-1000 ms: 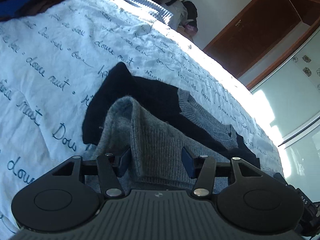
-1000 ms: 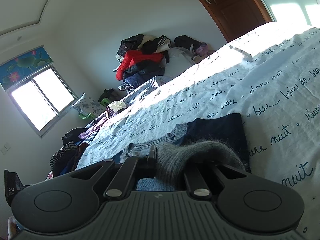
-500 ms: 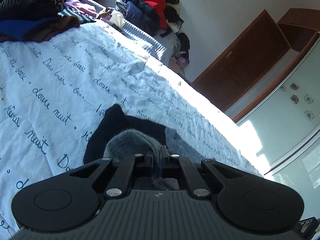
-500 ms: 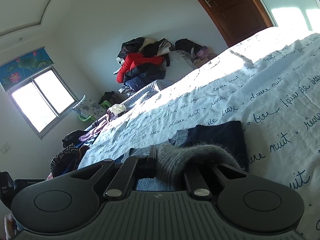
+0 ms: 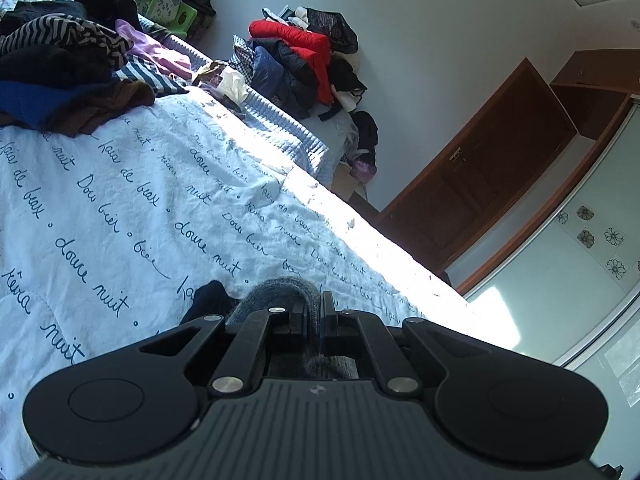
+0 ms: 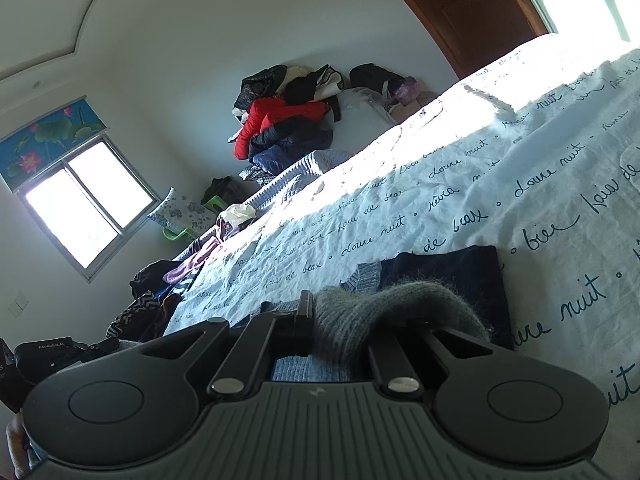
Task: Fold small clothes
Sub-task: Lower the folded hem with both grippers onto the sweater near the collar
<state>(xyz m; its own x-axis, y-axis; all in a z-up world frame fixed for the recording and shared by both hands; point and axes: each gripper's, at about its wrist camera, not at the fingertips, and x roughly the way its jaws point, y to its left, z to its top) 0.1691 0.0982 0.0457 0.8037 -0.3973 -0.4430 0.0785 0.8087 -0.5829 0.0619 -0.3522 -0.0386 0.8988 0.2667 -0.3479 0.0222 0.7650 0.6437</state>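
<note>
A small grey and black knit sweater lies on the white bedsheet with blue script (image 5: 120,208). My left gripper (image 5: 315,312) is shut on a grey fold of the sweater (image 5: 280,292), lifted a little above the bed; a black part (image 5: 208,300) shows to its left. My right gripper (image 6: 340,316) is shut on another grey fold of the sweater (image 6: 400,300). The black body of the sweater (image 6: 452,268) lies flat on the sheet (image 6: 520,184) beyond it. Most of the sweater is hidden behind both grippers.
A heap of dark and striped clothes (image 5: 60,68) lies at the bed's far left. A pile with a red jacket (image 5: 304,40) sits by the wall, also in the right wrist view (image 6: 280,120). A brown door (image 5: 480,184) and a window (image 6: 80,208) are beyond.
My left gripper closed on the grey fold and rose, tilting upward so more of the room shows. My right gripper stayed shut on its fold and lifted slightly.
</note>
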